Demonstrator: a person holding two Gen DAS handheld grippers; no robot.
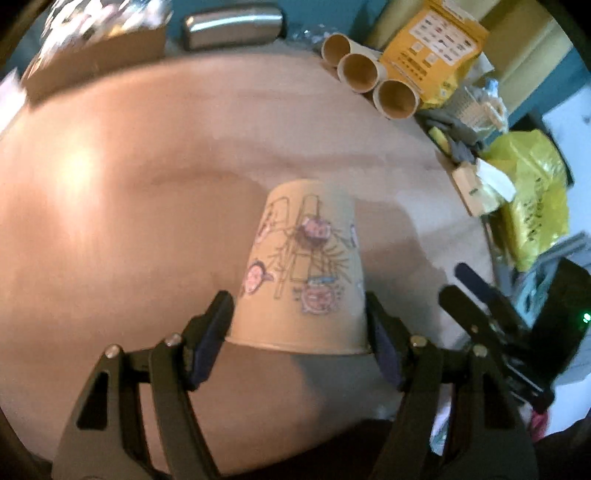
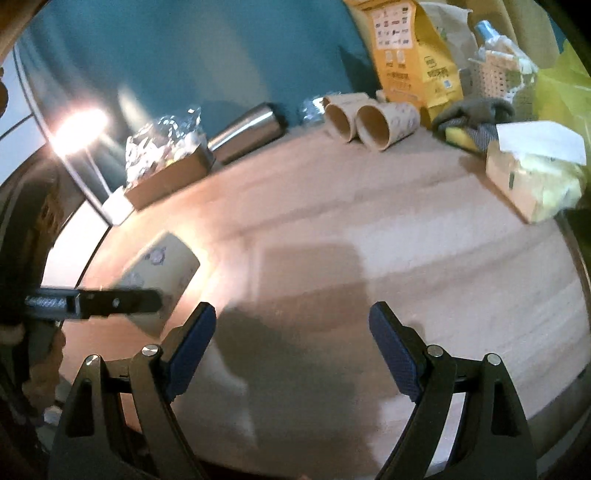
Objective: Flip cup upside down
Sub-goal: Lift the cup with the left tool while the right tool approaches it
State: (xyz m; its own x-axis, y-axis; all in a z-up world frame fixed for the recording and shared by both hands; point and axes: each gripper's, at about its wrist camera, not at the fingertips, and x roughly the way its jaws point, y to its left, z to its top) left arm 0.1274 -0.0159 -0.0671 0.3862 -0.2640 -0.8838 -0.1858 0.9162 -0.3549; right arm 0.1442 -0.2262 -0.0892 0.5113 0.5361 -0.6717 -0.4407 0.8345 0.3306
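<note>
A tan paper cup [image 1: 303,269] with cartoon drawings sits between the fingers of my left gripper [image 1: 299,321]. Its wide rim points toward the camera and its narrow base points away. The left gripper is shut on the cup near the rim. In the right wrist view the same cup [image 2: 162,266] shows at the left, tilted, with the left gripper's finger [image 2: 122,302] across it. My right gripper [image 2: 291,332] is open and empty above the wooden table [image 2: 369,240]. It also shows at the right edge of the left wrist view [image 1: 480,295].
Three paper cups lie on their sides at the table's back [image 1: 369,74]. A steel tumbler [image 1: 232,26] lies beside them. A yellow bag [image 1: 436,40], a small basket [image 2: 495,77], a tissue box [image 2: 528,173], a foil-filled box [image 2: 166,158] and yellow plastic bags [image 1: 532,199] line the edges.
</note>
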